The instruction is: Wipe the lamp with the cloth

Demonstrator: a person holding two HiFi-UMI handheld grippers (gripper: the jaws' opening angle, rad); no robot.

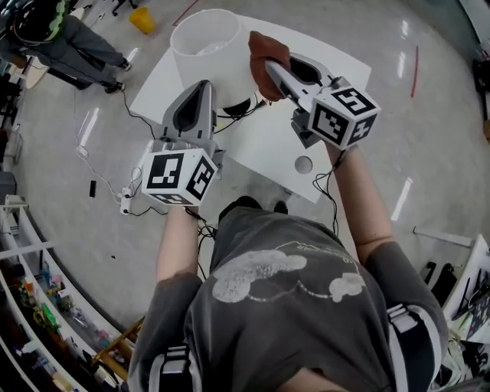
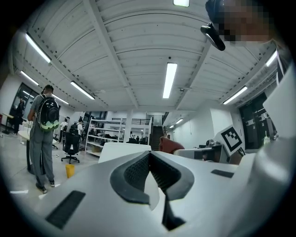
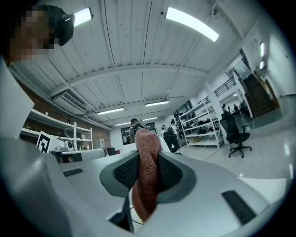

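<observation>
The lamp [image 1: 203,50] has a white drum shade and stands at the back of a white table [image 1: 264,145]. My right gripper [image 1: 269,70] is shut on a rust-brown cloth [image 1: 268,47], which lies against the shade's right side. In the right gripper view the cloth [image 3: 147,171] hangs pinched between the pads. My left gripper [image 1: 200,88] sits at the shade's near lower side, its jaws shut with nothing seen between them. The left gripper view looks up past those jaws [image 2: 149,155] to the shade [image 2: 124,150] and the cloth [image 2: 169,144].
A black cable [image 1: 243,109] runs from the lamp's base across the table, and a small round disc [image 1: 304,164] lies near the front edge. A person [image 1: 73,42] stands on the floor at far left, near a yellow bin [image 1: 142,19]. Shelving [image 1: 46,306] fills the lower left.
</observation>
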